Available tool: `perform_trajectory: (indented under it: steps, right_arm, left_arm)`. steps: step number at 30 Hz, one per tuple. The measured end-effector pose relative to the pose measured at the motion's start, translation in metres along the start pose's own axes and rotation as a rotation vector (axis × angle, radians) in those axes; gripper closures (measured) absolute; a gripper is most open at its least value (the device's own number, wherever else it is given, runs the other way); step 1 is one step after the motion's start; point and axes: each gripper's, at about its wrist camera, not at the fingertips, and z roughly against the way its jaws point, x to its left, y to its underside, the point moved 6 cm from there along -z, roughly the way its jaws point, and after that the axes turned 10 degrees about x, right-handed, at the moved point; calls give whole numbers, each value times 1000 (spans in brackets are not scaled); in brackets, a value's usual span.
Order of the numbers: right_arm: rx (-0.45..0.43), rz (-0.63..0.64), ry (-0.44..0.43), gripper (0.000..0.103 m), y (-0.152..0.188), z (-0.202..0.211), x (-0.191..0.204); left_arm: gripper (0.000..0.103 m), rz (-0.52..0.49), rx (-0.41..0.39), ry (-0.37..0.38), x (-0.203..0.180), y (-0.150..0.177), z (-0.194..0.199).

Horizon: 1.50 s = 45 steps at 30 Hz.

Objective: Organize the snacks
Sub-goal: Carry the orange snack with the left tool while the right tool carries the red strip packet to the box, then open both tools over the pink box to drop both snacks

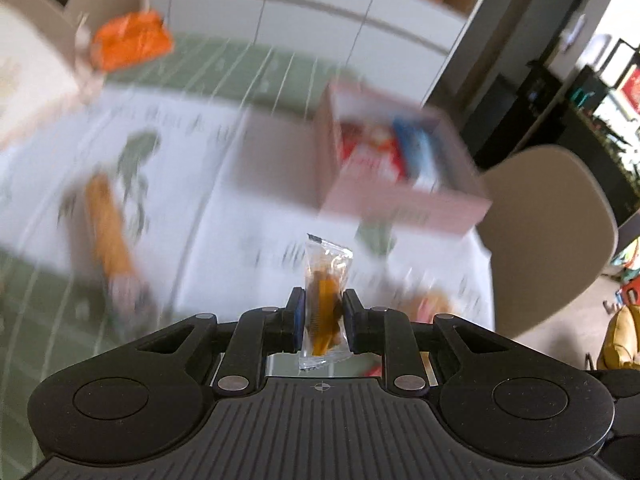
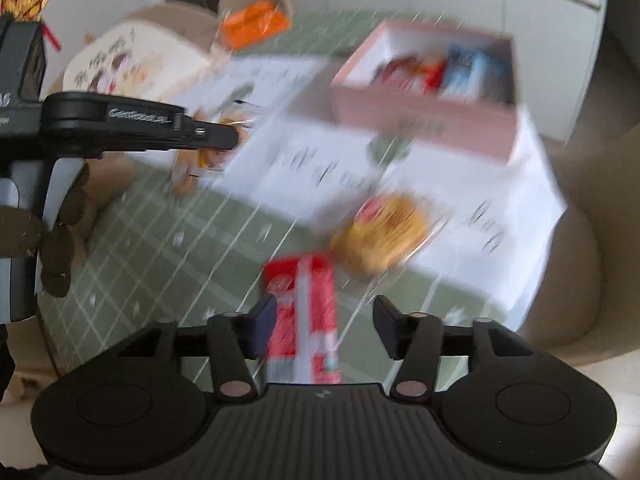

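Green gridded tablecloth (image 2: pixel 168 240), pink box (image 1: pixel 404 168) ahead, left gripper (image 1: pixel 323 312) grasping clear sachet (image 1: pixel 326 292).

Left claw (image 1: pixel 323 316) clamped tight; right claw (image 2: pixel 323 328) parted.

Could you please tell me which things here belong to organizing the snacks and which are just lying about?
Job: clear packet, left gripper holding it, red packet, round yellow snack, orange packet, pink box.
Lying about: beige chair, green tablecloth.
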Motion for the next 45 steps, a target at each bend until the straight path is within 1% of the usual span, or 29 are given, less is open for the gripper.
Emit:
perform_trajectory:
  steps: [2, 4, 6, 7, 9, 10, 11, 12, 13, 15, 17, 19, 21, 22, 24, 27, 29, 30, 31, 32, 34, 35, 36, 37, 39, 40, 43, 44, 45]
  right_arm:
    - [37, 10, 6, 49, 5, -20, 11]
    - [56, 13, 29, 46, 6, -39, 19]
    - [73, 7, 62, 45, 6, -56, 25]
    - [78, 10, 84, 43, 7, -63, 28]
    - [64, 56, 133, 40, 9, -68, 39]
    - [64, 80, 158, 41, 10, -70, 44]
    - [65, 103, 184, 46, 11, -70, 47]
    - [67, 127, 198, 55, 13, -70, 51]
    - [68, 130, 185, 59, 12, -66, 52]
    - [53, 105, 127, 60, 9, -50, 53]
    - [9, 90, 107, 60, 4, -29, 52]
    - [-51, 68, 79, 60, -7, -1, 46]
    - [-132, 33, 66, 60, -23, 34, 34]
    - [-176, 20, 75, 60, -32, 51, 27]
    - [-270, 2, 102, 60, -56, 87, 10]
    - [-388, -14, 125, 60, -100, 132, -12]
    - [-433, -21, 129, 60, -130, 146, -27]
    - [-450, -28, 133, 60, -148, 148, -36]
    - [-457, -37, 137, 60, -163, 148, -43]
    - [-458, -45, 136, 59, -177, 145, -49]
    - [-439, -48, 86, 49, -204, 131, -72]
    - [-413, -56, 56, 45, -216, 117, -85]
    - [-389, -77, 55, 43, -225, 103, -98]
    - [-366, -88, 63, 43, -231, 90, -108]
    - [-323, -93, 74, 43, -236, 66, -124]
    - [-310, -102, 67, 43, -234, 59, -130]
    - [-264, -129, 13, 43, -216, 39, -141]
    - [-249, -131, 7, 43, -208, 33, -142]
    - [-232, -128, 8, 42, -198, 26, -142]
  left_arm:
    - [79, 25, 32, -11, 11, 18, -4]
    - [79, 42, 60, -13, 20, 36, -7]
    - [79, 58, 77, -22, 27, 50, -5]
    - [79, 66, 81, -28, 32, 56, -4]
    - [79, 85, 86, -38, 41, 65, 1]
    - [79, 94, 87, -40, 44, 67, 2]
    - [79, 104, 88, -42, 48, 70, 4]
    - [79, 111, 87, -43, 52, 72, 6]
    - [79, 117, 84, -42, 53, 74, 8]
    - [79, 125, 68, -29, 55, 71, 13]
    - [79, 129, 43, 0, 52, 64, 19]
    - [79, 117, 5, 52, 43, 51, 28]
    - [79, 84, -53, 109, 29, 25, 43]
    - [79, 64, -84, 135, 21, 10, 51]
    - [79, 9, -162, 181, 0, -28, 72]
    - [79, -87, -272, 204, -38, -90, 95]
    - [78, -117, -316, 247, -61, -127, 97]
    - [78, -115, -324, 271, -69, -144, 92]
    - [78, -103, -321, 285, -75, -160, 82]
    - [75, -85, -297, 291, -78, -176, 62]
    - [74, -41, -214, 265, -75, -193, 13]
    - [74, -8, -176, 243, -71, -197, -12]
    - [74, 15, -146, 231, -66, -197, -33]
    - [74, 24, -135, 221, -61, -196, -42]
    - [74, 38, -145, 161, -44, -185, -45]
    - [73, 39, -156, 118, -33, -179, -41]
    - [72, 60, -199, -107, 15, -147, -19]
    - [72, 104, -206, -194, 39, -132, -12]
    - [72, 160, -202, -244, 60, -120, -8]
